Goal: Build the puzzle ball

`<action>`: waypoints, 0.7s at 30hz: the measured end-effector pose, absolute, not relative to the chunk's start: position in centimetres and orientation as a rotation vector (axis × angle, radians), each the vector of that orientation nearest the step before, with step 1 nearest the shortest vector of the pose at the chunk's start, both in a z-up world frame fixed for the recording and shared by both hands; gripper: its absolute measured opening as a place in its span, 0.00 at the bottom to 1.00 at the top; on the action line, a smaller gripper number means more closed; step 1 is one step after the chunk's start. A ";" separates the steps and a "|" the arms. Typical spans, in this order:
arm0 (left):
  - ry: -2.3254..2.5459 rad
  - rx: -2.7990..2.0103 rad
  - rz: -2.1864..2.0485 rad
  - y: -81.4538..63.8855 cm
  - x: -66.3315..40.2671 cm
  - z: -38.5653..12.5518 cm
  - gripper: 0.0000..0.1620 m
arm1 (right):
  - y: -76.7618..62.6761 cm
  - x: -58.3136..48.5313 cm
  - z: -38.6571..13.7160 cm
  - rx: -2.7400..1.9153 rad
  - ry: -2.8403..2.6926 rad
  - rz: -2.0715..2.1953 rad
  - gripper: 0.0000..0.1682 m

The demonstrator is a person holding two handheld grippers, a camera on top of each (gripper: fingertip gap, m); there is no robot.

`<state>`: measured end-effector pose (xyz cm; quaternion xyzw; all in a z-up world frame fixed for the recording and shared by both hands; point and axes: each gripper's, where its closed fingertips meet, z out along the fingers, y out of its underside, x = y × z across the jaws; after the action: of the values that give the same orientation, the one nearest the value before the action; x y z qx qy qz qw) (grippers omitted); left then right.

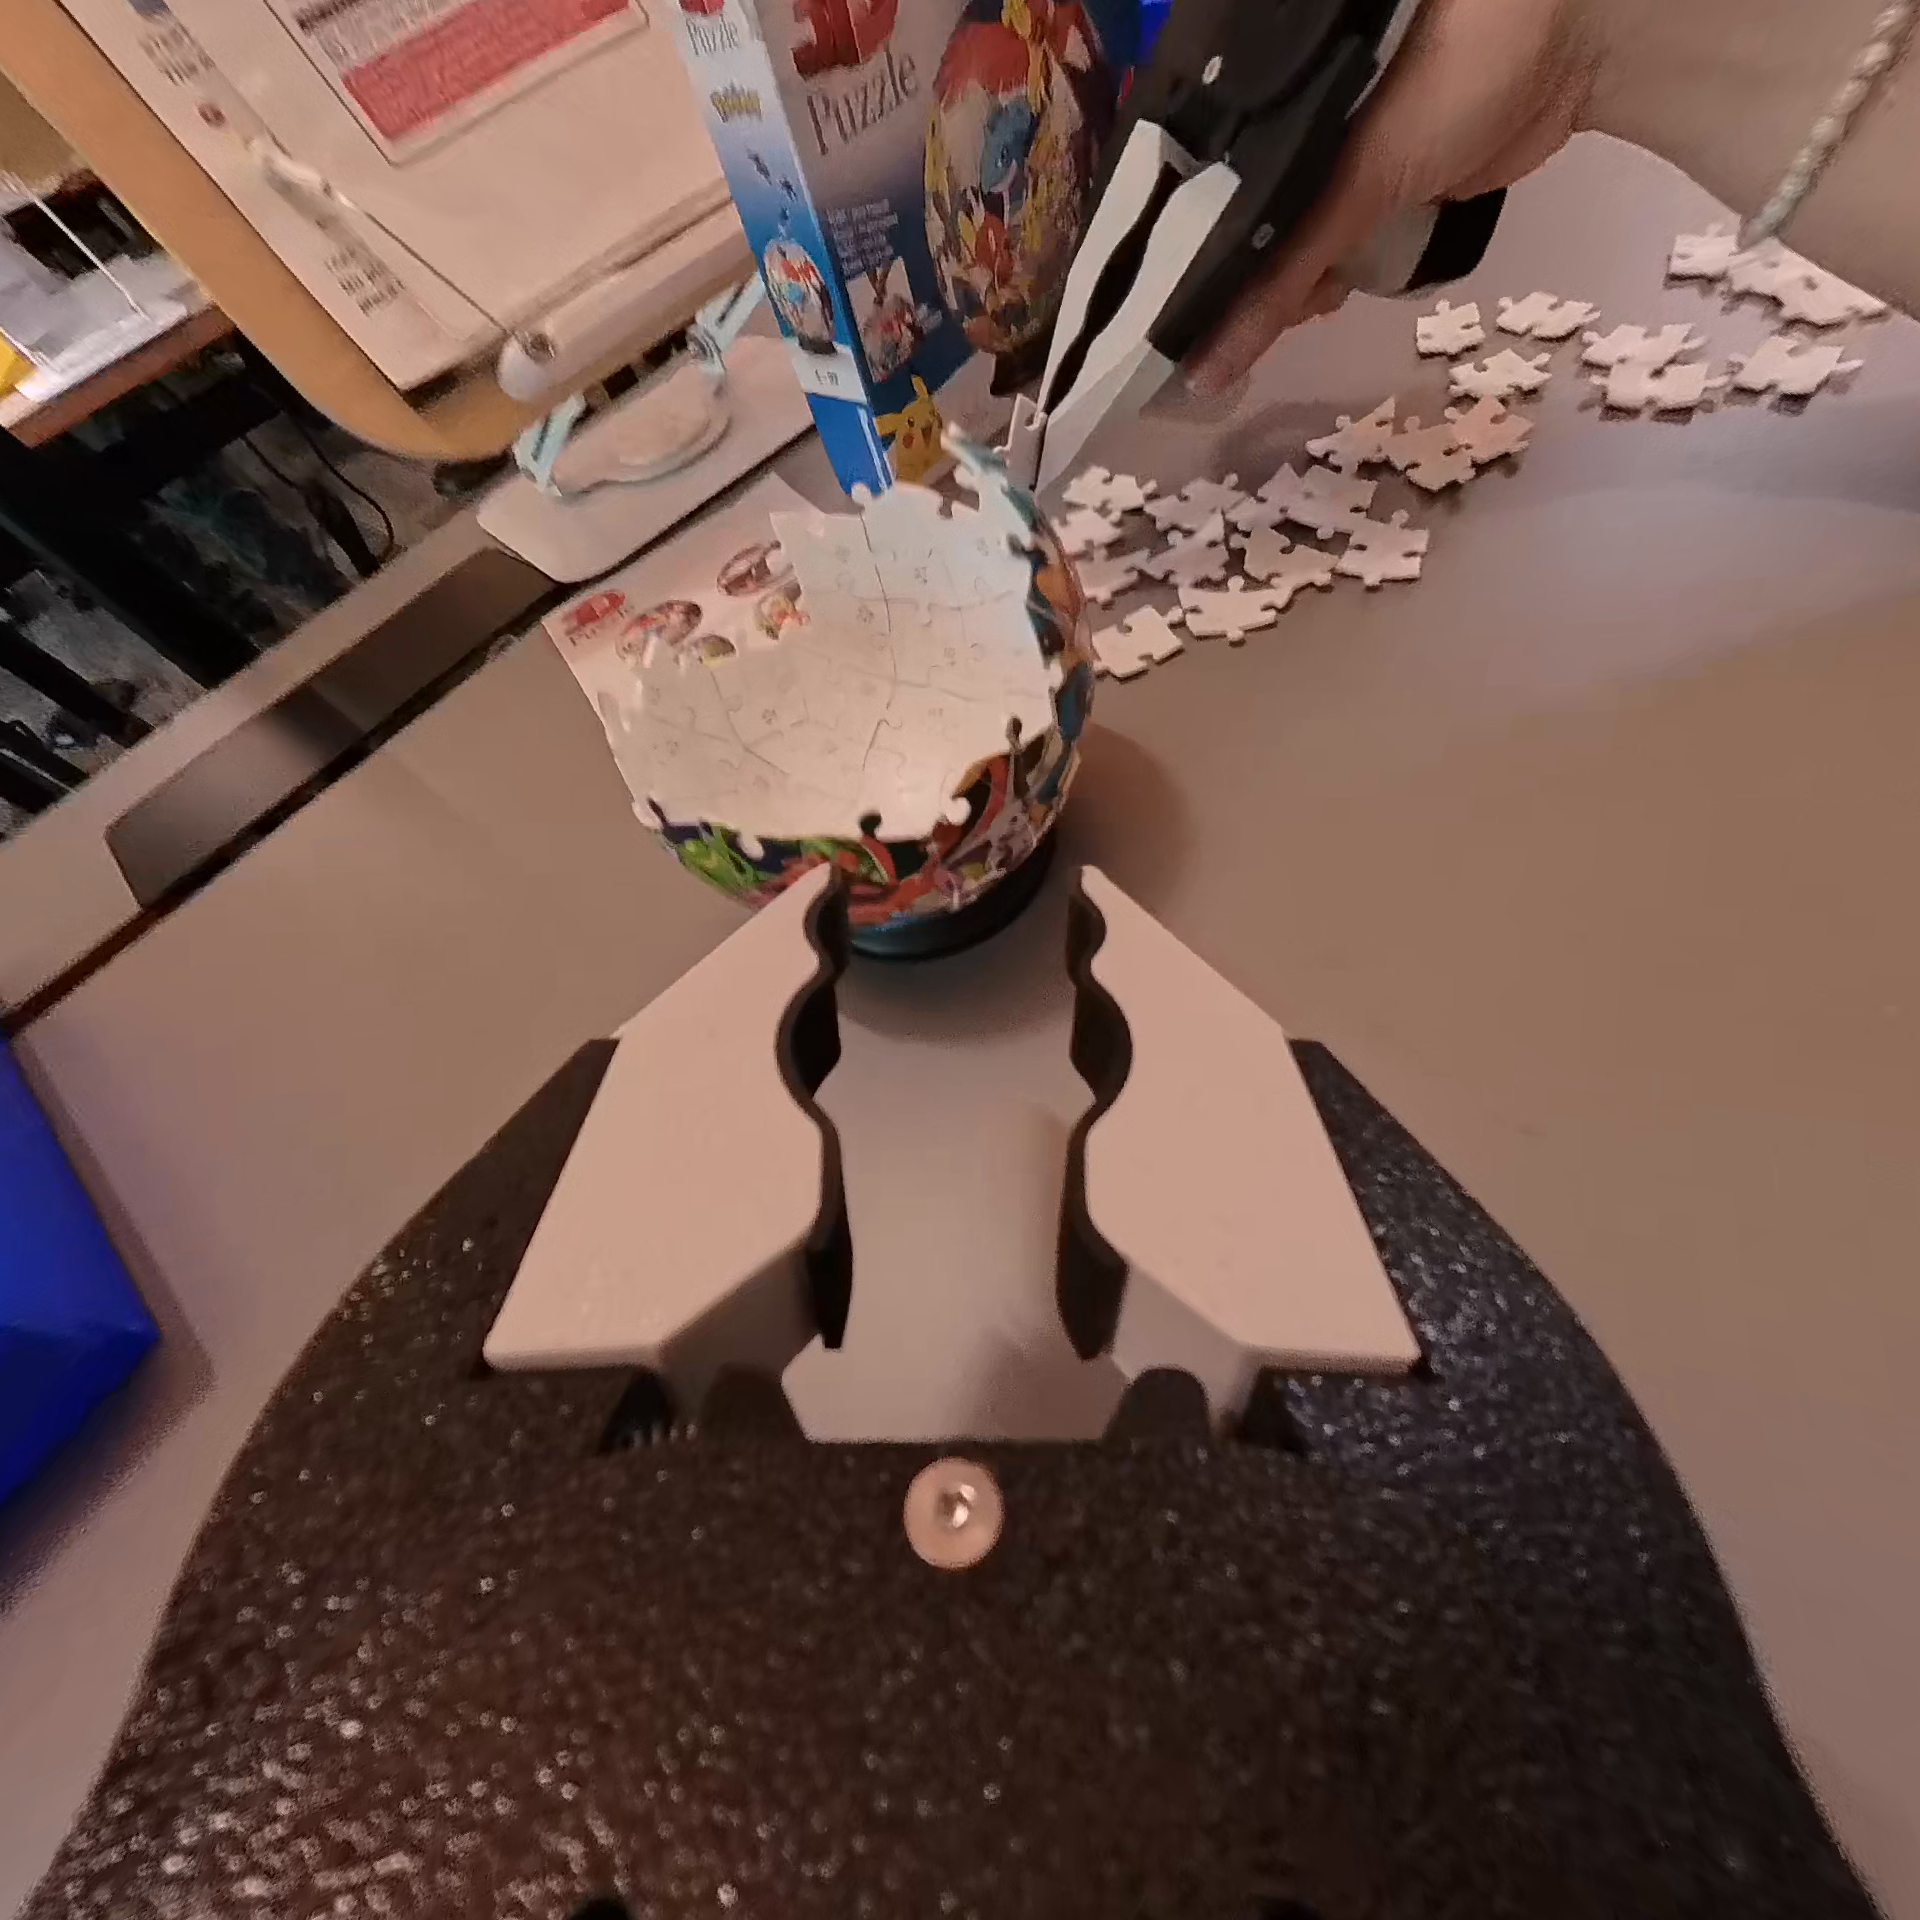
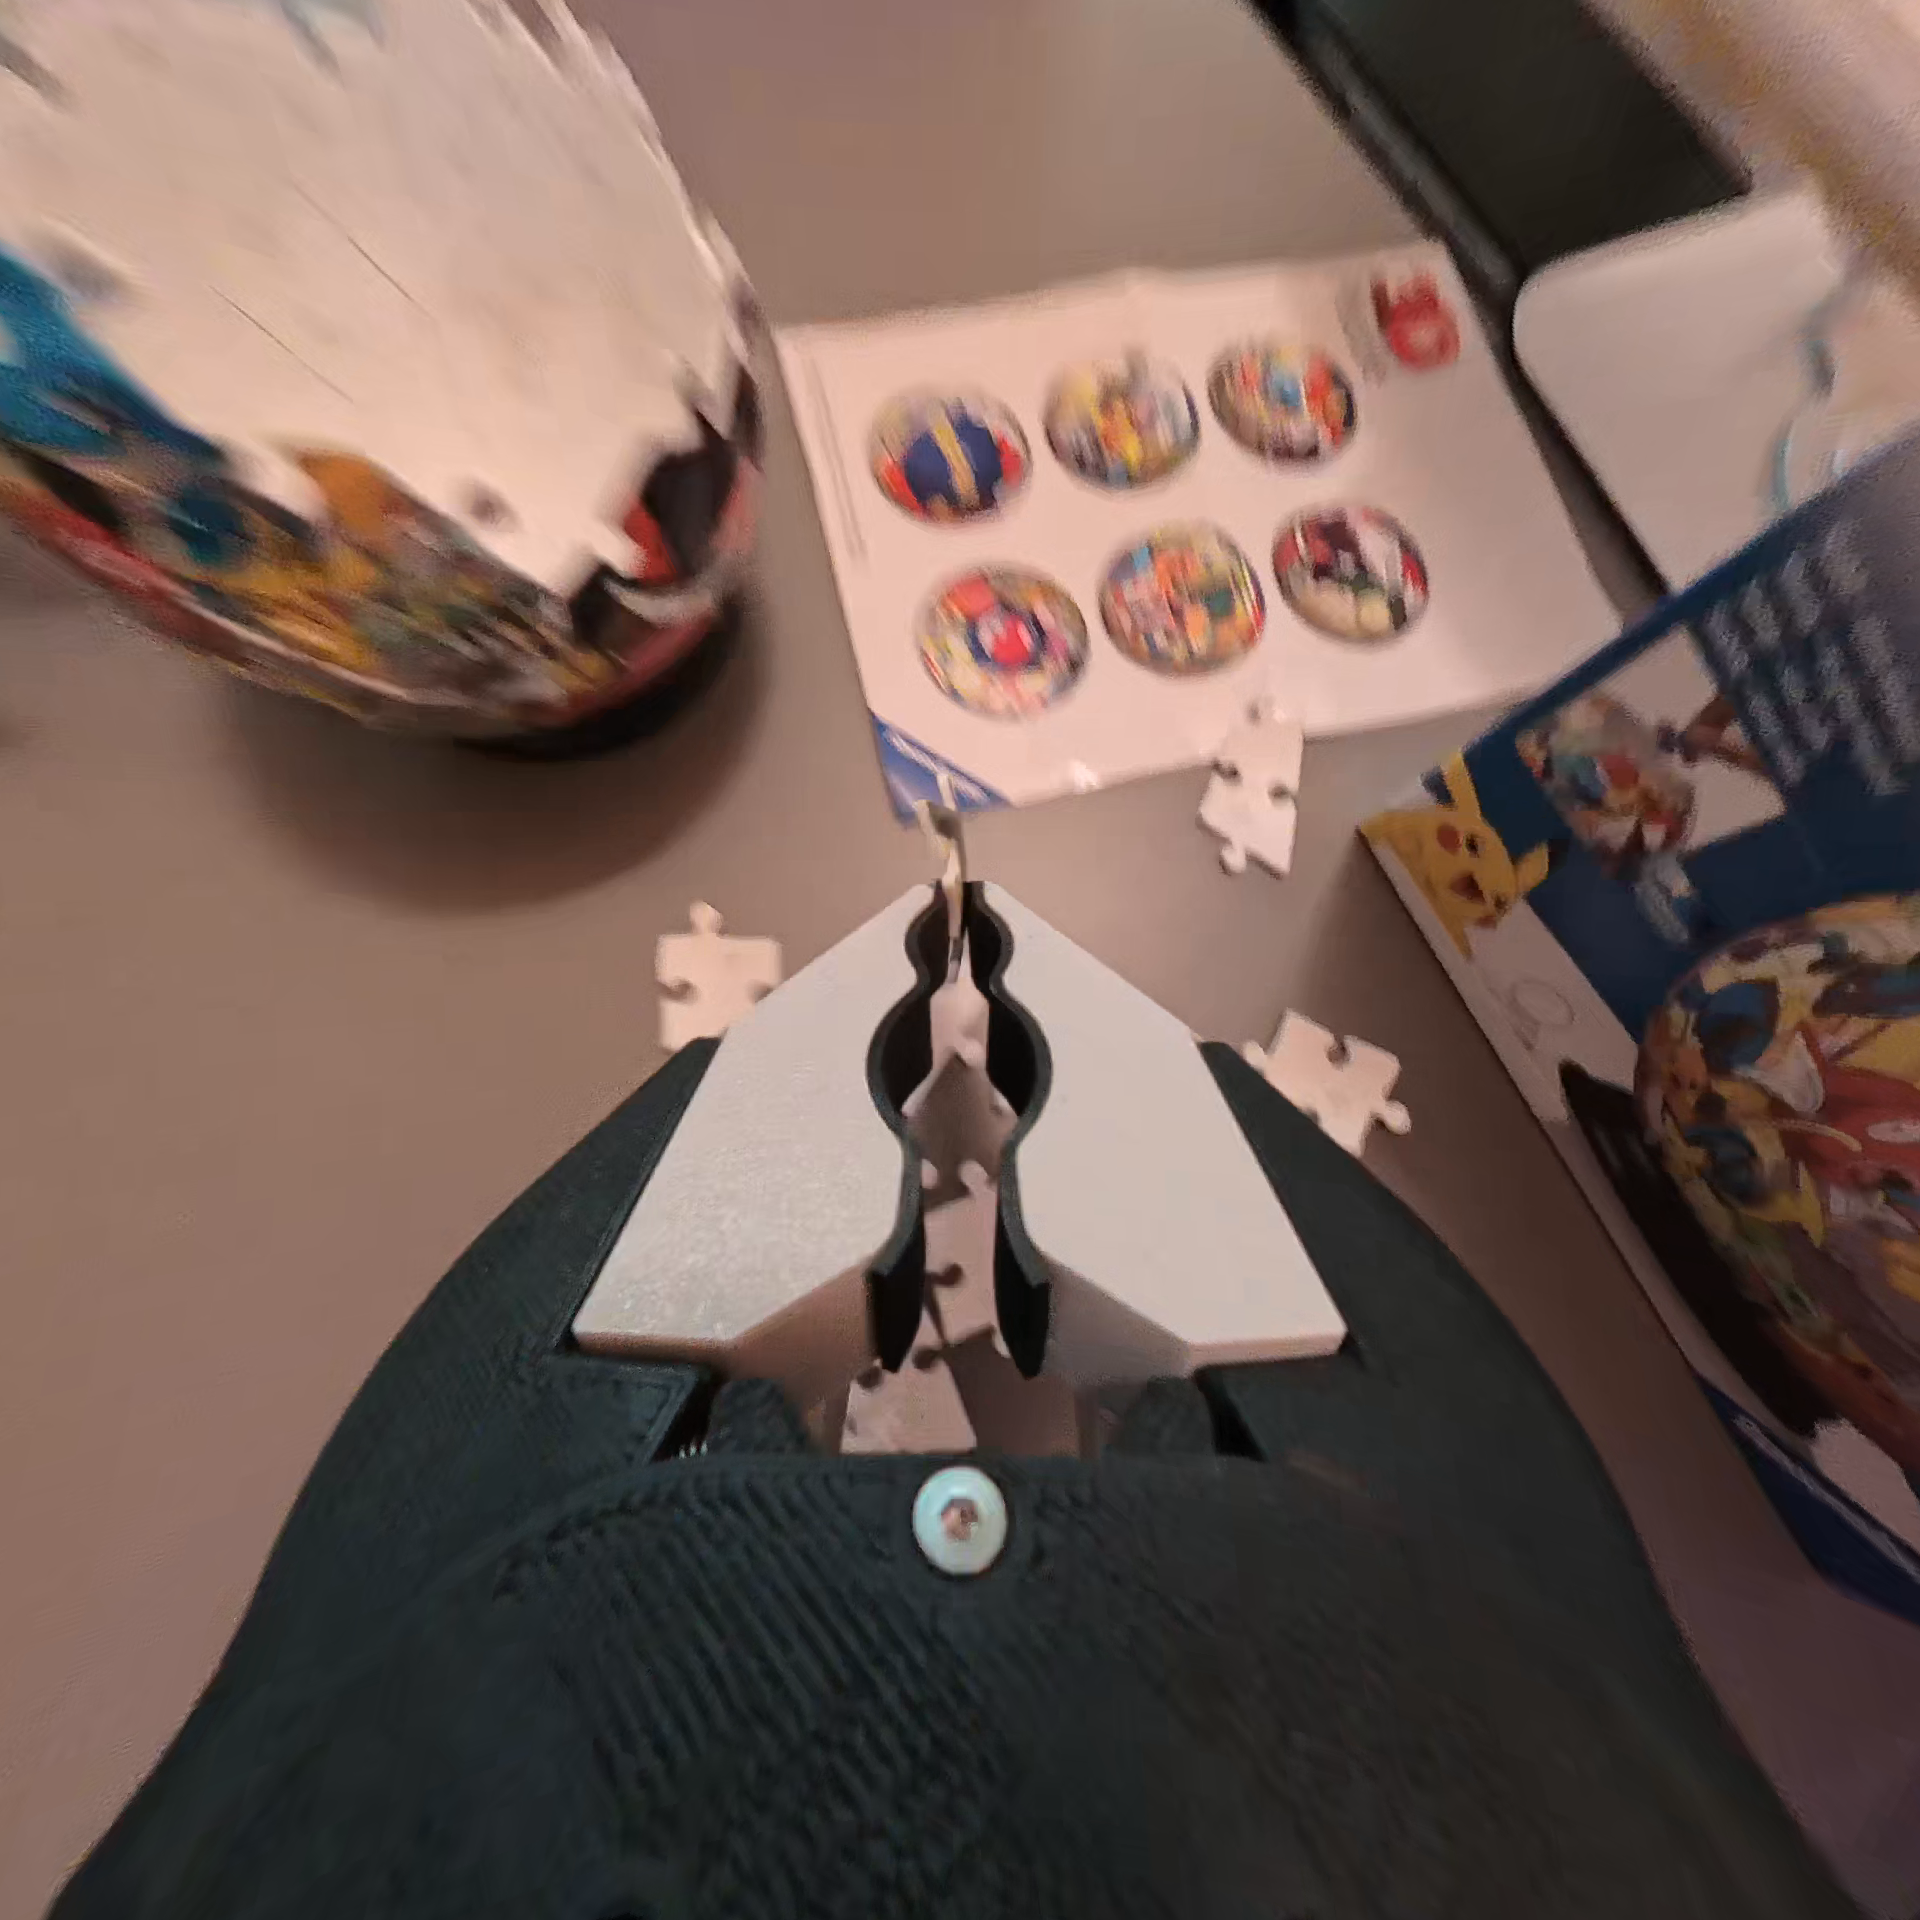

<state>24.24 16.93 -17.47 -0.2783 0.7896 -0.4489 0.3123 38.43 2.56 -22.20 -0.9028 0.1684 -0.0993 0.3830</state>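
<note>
Grey table (image 1: 1455,935) surface carries the whole arrangement. Nearest in the left wrist view, the left gripper (image 1: 956,883) has its two pale fingers (image 1: 717,1091) spread apart with nothing between them, the tips just short of the puzzle ball (image 1: 862,717). The ball is half built: an open shell with a white inner face and a colourful printed outside, seated on a dark ring stand (image 1: 935,925) on the table. Above the far rim of the shell, the right gripper (image 1: 1039,426), carried by a hand (image 1: 1455,135), has its fingers closed on a single puzzle piece (image 1: 1023,431), held edge-on just beside that rim. In the right wrist view the same piece (image 2: 951,883) shows as a thin sliver clamped at the fingertips (image 2: 914,914). Beyond and to the right of the ball, loose white pieces (image 1: 1247,540) lie scattered face down. A printed leaflet (image 1: 665,623) lies flat to the ball's left, and behind the ball the puzzle box (image 1: 862,208) stands upright. Farthest back, a clear dish (image 1: 634,436) rests on a white board.
</note>
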 end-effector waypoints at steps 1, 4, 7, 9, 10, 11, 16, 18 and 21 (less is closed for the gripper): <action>2.064 -0.719 -1.190 16.9 24.5 -16.7 0.22 | 3.5 37.8 -20.5 -2.216 0.395 -0.228 0.00; 1.990 -0.702 -1.252 16.4 26.0 -12.9 0.17 | 6.5 35.6 -13.9 -1.890 0.273 -0.171 0.00; 2.019 -0.635 -1.274 15.0 27.7 -9.6 0.18 | 8.6 33.5 -9.0 -1.681 0.206 -0.100 0.00; 2.077 -0.568 -1.233 14.1 29.1 -8.2 0.18 | 9.8 32.1 -7.4 -1.626 0.146 -0.057 0.00; 2.105 -0.543 -1.222 13.7 29.8 -7.6 0.19 | 10.3 31.6 -7.0 -1.614 0.126 -0.037 0.00; 2.140 -0.522 -1.238 13.2 30.3 -7.0 0.19 | 10.7 31.2 -6.7 -1.602 0.115 -0.019 0.00; 2.323 -0.465 -1.486 10.4 30.1 -4.8 0.15 | 11.3 30.0 -5.2 -1.520 0.085 0.058 0.00; 2.344 -0.442 -1.516 9.9 30.0 -4.7 0.13 | 11.3 29.8 -5.0 -1.504 0.077 0.065 0.00; 2.331 -0.391 -1.525 9.8 30.2 -4.6 0.01 | 11.3 29.9 -5.1 -1.510 0.059 0.062 0.00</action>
<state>30.18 9.78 -4.59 -0.1372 0.8175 -0.5348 0.1637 29.85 11.27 -5.12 -0.6850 0.0266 0.0283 0.7275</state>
